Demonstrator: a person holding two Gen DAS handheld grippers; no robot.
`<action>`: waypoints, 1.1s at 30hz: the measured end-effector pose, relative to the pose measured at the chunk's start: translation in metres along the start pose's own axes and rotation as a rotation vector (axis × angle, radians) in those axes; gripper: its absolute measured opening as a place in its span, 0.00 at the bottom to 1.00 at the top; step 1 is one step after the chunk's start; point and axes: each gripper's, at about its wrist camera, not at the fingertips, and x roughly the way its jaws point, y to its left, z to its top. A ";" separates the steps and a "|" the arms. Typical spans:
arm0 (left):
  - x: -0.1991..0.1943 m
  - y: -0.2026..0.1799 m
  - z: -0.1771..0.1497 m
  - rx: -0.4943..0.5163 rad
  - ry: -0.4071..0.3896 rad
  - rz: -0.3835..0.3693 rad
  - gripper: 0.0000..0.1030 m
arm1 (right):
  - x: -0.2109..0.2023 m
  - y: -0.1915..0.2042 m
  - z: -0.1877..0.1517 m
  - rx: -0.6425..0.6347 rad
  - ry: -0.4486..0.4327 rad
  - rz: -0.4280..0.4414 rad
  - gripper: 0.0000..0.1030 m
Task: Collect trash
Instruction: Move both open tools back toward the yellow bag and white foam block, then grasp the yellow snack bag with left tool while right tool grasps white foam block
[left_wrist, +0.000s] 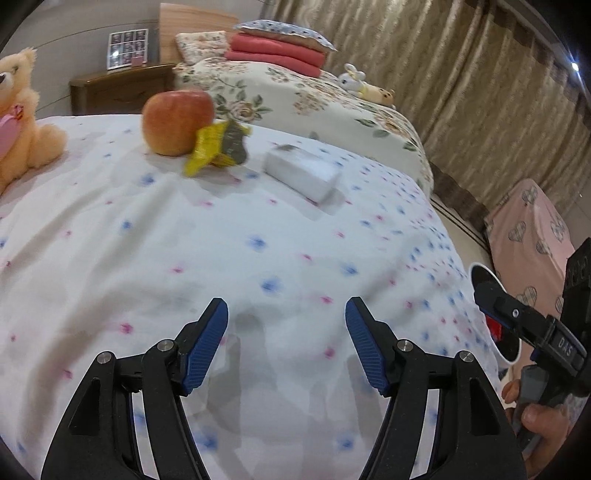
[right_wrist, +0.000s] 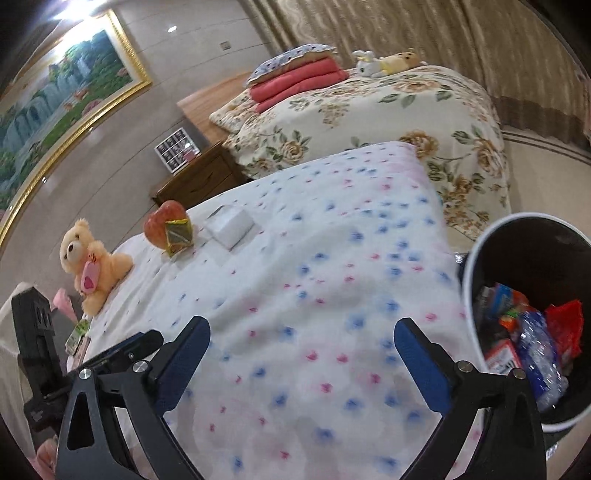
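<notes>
A crumpled yellow wrapper (left_wrist: 218, 147) lies on the flowered bedspread (left_wrist: 221, 258), leaning on an apple (left_wrist: 175, 122). It also shows in the right wrist view (right_wrist: 178, 236). A white box (left_wrist: 301, 171) lies to its right, also in the right wrist view (right_wrist: 231, 223). My left gripper (left_wrist: 286, 332) is open and empty, low over the near bed. My right gripper (right_wrist: 301, 350) is open and empty over the bed beside a black bin (right_wrist: 524, 240) holding wrappers and a plastic bottle (right_wrist: 539, 354).
A teddy bear (left_wrist: 22, 114) sits at the bed's left; it also shows in the right wrist view (right_wrist: 90, 264). A second bed (right_wrist: 369, 110) with folded red blankets stands behind, with a wooden nightstand (left_wrist: 122, 86) between. The bin's rim (left_wrist: 480, 269) shows at right.
</notes>
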 end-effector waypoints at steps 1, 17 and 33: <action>0.000 0.004 0.002 -0.004 -0.003 0.005 0.66 | 0.002 0.003 0.001 -0.011 0.002 0.002 0.98; 0.023 0.050 0.049 -0.023 -0.037 0.116 0.66 | 0.059 0.039 0.027 -0.143 0.056 0.059 0.98; 0.061 0.065 0.093 0.064 -0.053 0.164 0.66 | 0.126 0.072 0.068 -0.291 0.112 0.099 0.96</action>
